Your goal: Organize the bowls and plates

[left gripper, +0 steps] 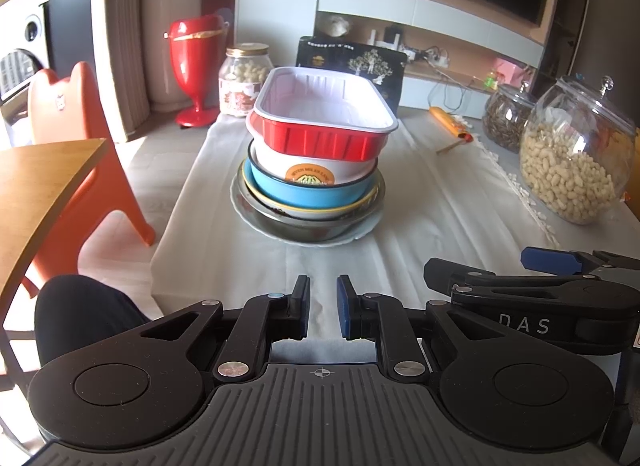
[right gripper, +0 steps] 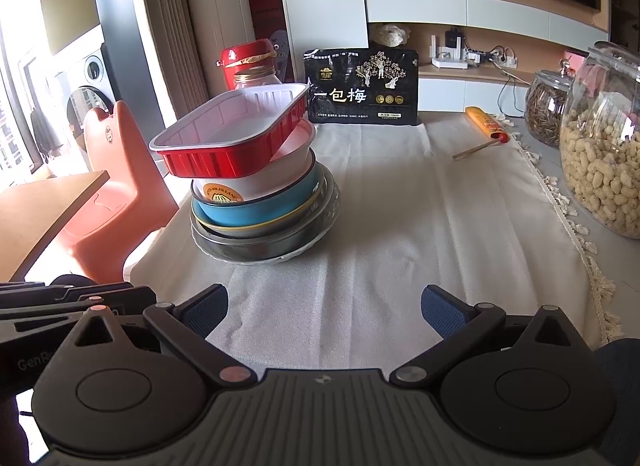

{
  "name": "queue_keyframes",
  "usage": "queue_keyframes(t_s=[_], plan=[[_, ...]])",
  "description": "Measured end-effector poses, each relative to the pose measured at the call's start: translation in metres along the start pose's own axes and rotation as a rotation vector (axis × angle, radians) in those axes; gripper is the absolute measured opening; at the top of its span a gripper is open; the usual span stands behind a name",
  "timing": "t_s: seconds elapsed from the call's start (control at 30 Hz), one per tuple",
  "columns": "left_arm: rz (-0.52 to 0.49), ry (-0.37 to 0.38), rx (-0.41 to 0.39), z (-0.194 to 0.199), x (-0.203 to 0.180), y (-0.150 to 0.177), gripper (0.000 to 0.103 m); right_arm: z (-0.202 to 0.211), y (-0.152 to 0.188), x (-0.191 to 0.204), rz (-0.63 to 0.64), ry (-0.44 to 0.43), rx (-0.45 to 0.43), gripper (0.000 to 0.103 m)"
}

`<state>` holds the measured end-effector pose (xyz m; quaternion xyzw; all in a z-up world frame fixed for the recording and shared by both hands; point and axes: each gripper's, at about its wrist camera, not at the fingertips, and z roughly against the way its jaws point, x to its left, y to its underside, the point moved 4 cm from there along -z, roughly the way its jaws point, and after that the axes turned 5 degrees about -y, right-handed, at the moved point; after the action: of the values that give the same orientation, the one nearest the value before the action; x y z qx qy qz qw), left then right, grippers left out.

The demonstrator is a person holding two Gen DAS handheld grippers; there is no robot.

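On your far left the orange chair is standing beside the corner of the wooden table, off the edge of the white cloth that is covering the table you are working over. Your left gripper is hanging low over the near end of that cloth with its jaws drawn almost together, only a thin slit showing between the blue pads, and nothing is sitting in it. Ahead of it, toward the left side of the cloth, the stack is standing by itself: a pale plate is lying at the bottom, a dark metal bowl is sitting in it, then a yellow-rimmed bowl, a blue bowl, and a white bowl with an orange label, and the red tray is resting on top, tilting and overhanging the bowls. Behind the stack the red vase and a jar with a gold lid are standing at the far end, with a black packet propped upright next to them. Your right gripper is hovering over the near cloth, well apart from the stack, its jaws spread wide and holding nothing. Along the right edge an orange tube is lying flat, and a jar of seeds and a jar of peanuts are standing close together.
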<state>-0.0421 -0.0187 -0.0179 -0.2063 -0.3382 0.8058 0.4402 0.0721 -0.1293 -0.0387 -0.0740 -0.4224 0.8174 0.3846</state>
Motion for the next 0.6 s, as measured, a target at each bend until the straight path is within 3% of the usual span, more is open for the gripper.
queue_keyframes(t_s=[0.6], plan=[[0.009, -0.005, 0.010, -0.0024, 0.0020, 0.0015, 0.017, -0.0006, 0.0006, 0.0001, -0.001, 0.000, 0.003, 0.103]])
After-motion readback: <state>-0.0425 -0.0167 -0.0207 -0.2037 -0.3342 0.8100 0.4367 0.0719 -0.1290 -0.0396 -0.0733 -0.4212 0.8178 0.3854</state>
